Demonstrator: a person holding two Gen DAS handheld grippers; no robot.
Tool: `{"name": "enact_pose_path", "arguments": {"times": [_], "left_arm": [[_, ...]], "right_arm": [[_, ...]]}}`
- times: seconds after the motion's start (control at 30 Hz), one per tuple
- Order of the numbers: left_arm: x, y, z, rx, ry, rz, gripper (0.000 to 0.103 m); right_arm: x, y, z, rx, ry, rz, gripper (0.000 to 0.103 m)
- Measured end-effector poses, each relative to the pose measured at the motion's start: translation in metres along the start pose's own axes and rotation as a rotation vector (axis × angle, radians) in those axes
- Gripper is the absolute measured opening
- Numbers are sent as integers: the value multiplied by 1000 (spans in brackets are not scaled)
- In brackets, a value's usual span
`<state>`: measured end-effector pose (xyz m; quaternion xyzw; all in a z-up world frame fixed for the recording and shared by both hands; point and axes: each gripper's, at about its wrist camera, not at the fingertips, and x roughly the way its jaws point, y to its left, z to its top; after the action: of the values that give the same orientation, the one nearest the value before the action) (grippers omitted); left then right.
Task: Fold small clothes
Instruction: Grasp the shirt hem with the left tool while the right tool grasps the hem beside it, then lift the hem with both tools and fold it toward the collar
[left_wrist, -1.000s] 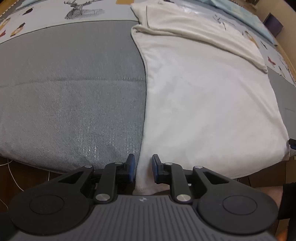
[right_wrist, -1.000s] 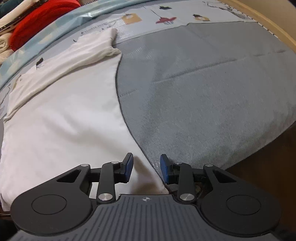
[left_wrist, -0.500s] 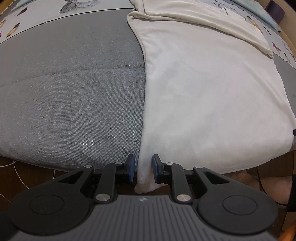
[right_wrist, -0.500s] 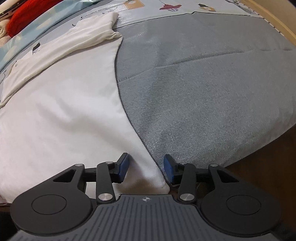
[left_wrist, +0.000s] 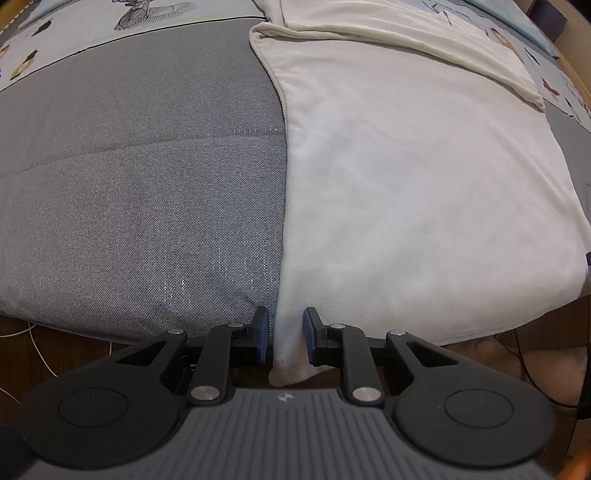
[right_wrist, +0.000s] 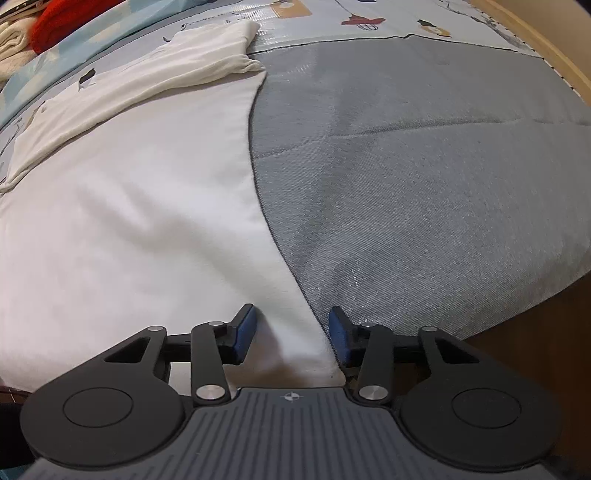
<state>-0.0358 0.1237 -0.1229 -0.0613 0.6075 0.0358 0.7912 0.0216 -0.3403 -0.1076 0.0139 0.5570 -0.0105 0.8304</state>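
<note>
A white garment (left_wrist: 406, 184) lies flat on the grey bed cover (left_wrist: 129, 184), its sleeves folded across at the far end. Its bottom hem hangs over the near bed edge. My left gripper (left_wrist: 283, 332) is open, with the garment's lower left corner hanging between its blue pads and not pinched. In the right wrist view the same garment (right_wrist: 129, 221) fills the left half. My right gripper (right_wrist: 291, 332) is open wide, with the lower right corner of the garment lying between its pads.
The grey cover (right_wrist: 424, 184) ends at a patterned light sheet (right_wrist: 369, 18) farther back. A red cloth (right_wrist: 62, 18) and pale folded laundry (right_wrist: 14, 37) lie at the far left. A white cable (left_wrist: 33, 354) trails on the dark floor below the bed edge.
Both grippers have moved closer to the garment's bottom corners. The right gripper's jaws have opened wider around its corner. The left jaws stay at about the same gap.
</note>
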Motion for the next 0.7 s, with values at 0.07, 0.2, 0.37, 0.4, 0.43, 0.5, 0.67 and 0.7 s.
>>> {"name": "enact_pose_path", "arguments": {"times": [0.07, 0.2, 0.37, 0.4, 0.43, 0.5, 0.67, 0.7], "left_arm": [[0, -1, 0, 2, 0, 0, 22], [0, -2, 0, 12, -2, -2, 22], [-3, -6, -2, 42, -19, -11, 6], [-4, -7, -2, 48, -23, -12, 5], [-6, -7, -2, 51, -30, -15, 4], [-12, -7, -2, 50, -54, -27, 3], [-52, -6, -2, 76, -146, -114, 2], [-62, -5, -1, 80, -162, -133, 2]], "right_arm": [[0, 0, 0, -7, -2, 9, 36], [-1, 3, -1, -26, -4, 50, 8], [-5, 4, 0, -23, -16, 86, 6], [-7, 4, 0, -20, -26, 97, 6], [-9, 5, 0, -19, -36, 104, 6], [-14, 5, 0, -15, -57, 117, 6], [-42, -2, 6, 33, -129, 190, 5], [-51, -3, 8, 38, -149, 205, 5]]}}
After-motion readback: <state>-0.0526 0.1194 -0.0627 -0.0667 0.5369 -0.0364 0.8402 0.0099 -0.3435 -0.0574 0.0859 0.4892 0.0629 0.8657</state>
